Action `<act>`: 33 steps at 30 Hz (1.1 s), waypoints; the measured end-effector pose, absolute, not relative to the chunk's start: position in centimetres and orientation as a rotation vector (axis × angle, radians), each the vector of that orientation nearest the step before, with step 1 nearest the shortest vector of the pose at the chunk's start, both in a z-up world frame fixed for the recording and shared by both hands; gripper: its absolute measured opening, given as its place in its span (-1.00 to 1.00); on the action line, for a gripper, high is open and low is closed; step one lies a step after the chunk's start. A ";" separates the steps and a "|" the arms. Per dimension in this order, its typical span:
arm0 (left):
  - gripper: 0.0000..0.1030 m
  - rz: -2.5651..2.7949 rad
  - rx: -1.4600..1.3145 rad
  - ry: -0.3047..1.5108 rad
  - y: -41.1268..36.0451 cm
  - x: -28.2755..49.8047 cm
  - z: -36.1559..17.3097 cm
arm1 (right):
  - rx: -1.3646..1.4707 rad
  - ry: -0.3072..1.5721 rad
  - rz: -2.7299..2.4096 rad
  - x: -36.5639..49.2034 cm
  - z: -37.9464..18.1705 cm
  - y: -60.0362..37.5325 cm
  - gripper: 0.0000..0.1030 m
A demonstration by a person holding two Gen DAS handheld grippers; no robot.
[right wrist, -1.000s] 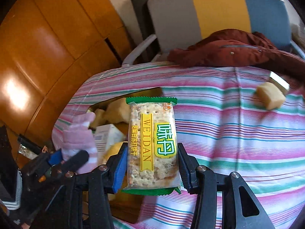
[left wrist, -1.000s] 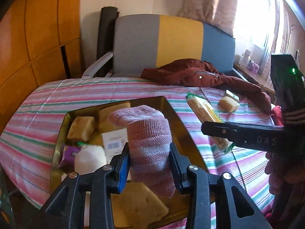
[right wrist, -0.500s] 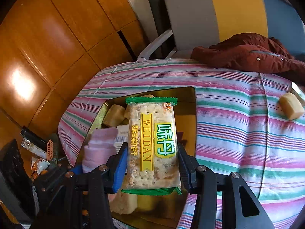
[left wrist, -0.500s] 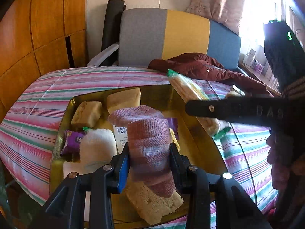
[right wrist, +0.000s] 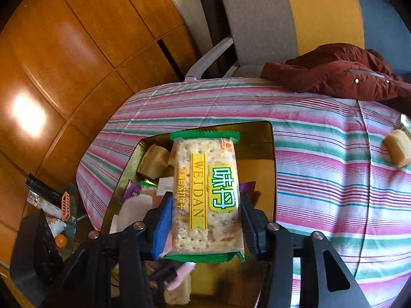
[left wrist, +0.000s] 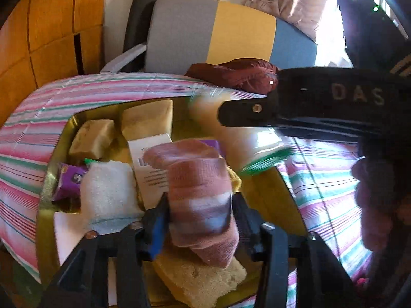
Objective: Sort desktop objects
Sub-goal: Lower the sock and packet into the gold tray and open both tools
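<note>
My left gripper [left wrist: 200,213] is shut on a rolled pink sock [left wrist: 197,184] and holds it above the gold tray [left wrist: 285,192]. My right gripper [right wrist: 204,220] is shut on a green-edged cracker packet [right wrist: 208,195] over the same tray [right wrist: 257,133]. In the left wrist view the right gripper crosses from the right, with the blurred packet [left wrist: 239,138] over the tray's far side. The tray holds yellow sponge blocks [left wrist: 146,119], a white cloth roll [left wrist: 108,187], a purple packet [left wrist: 68,182] and a white card [left wrist: 149,151].
The table has a pink, green and white striped cloth [right wrist: 321,179]. A yellow sponge block [right wrist: 398,147] lies on it at the right. A dark red jacket [right wrist: 339,71] lies at the far edge before a grey, yellow and blue chair [right wrist: 290,18]. Wood panels stand left.
Both grippers have moved left and forward over the tray, each keeping hold of its item. The cracker packet has come from beside the tray to above its far side.
</note>
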State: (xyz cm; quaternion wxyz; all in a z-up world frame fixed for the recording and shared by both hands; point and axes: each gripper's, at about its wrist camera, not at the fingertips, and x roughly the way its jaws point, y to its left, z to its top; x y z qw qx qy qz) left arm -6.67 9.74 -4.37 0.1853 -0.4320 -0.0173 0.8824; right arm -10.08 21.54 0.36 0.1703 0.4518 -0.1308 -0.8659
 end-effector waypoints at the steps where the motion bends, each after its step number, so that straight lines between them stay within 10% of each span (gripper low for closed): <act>1: 0.04 2.490 -1.211 -0.048 9.6 -6.6 -4.3 | 1.284 -0.375 -2.457 -10.2 0.3 21.5 0.00; 33: 0.10 2.699 -1.000 0.046 8.1 -3.0 1.9 | 1.268 -0.251 -2.661 -3.9 0.9 24.3 0.70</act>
